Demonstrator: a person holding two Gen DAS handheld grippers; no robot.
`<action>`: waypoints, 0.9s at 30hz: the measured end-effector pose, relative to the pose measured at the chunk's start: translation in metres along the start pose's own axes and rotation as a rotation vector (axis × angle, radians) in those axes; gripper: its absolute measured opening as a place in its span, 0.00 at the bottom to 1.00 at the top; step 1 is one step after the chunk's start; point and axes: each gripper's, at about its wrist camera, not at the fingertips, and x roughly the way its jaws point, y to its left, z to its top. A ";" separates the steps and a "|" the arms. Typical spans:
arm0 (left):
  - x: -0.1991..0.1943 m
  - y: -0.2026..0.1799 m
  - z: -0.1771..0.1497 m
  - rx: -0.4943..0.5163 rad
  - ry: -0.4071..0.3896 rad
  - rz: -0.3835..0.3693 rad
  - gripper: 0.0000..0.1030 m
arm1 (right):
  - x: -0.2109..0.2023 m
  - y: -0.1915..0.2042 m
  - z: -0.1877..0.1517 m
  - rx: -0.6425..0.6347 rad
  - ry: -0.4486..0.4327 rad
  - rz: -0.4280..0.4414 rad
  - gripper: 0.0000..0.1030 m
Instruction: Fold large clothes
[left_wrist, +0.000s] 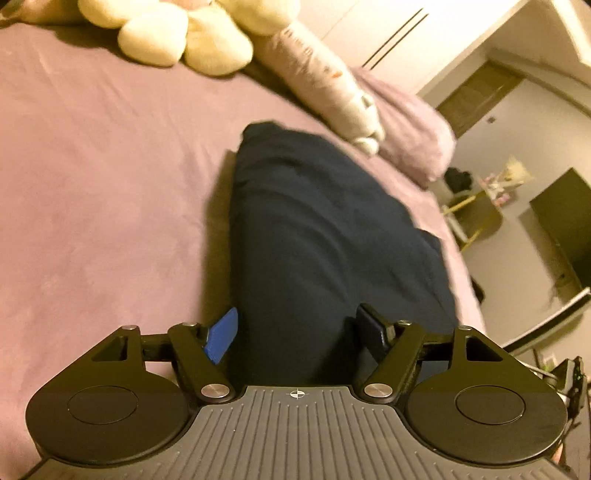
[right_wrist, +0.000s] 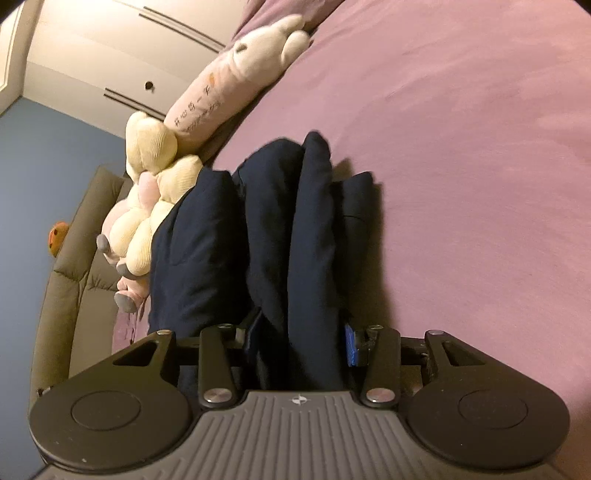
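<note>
1. Dark blue garment already doubled into a long narrow strip. Guessing roughly halfway: lengthwise folds done, cross folds into a compact stack not done yet.
2. Near end held up off the bed by both tools, far end trailing on the sheet toward the plush toys.
3. Left tool: spread wide, with a thick wad of cloth filling the whole gap and a pad against it on each side. Looks like a proper grip to me.
4. Right tool: a lot narrower, clamped on several bunched layers that stand up in ridges between the pads.
5. Edges: not lined up at all in the right wrist view. One fold poking out farther than the rest, plus a lower flap peeking out on the sheet side. Probably worth squaring up before the next fold.
6. Room: loads of bare sheet on one side of the strip.
7. Tighter on the other side: long pillow and plush toys close by, can't tell whether touching the cloth. Bed's edge also near in the left wrist view, with a drop to the floor past it.
8. Safest bet: lay it down and fold toward the bare sheet.
</note>
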 end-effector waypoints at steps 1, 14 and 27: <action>-0.013 0.000 -0.009 0.000 0.001 -0.004 0.75 | -0.012 0.001 -0.005 -0.006 -0.023 -0.009 0.41; -0.023 -0.008 -0.082 0.152 0.127 0.230 0.84 | -0.026 0.090 -0.099 -0.362 -0.092 -0.212 0.41; -0.083 -0.052 -0.112 0.301 0.108 0.436 0.99 | -0.056 0.120 -0.180 -0.545 -0.010 -0.543 0.75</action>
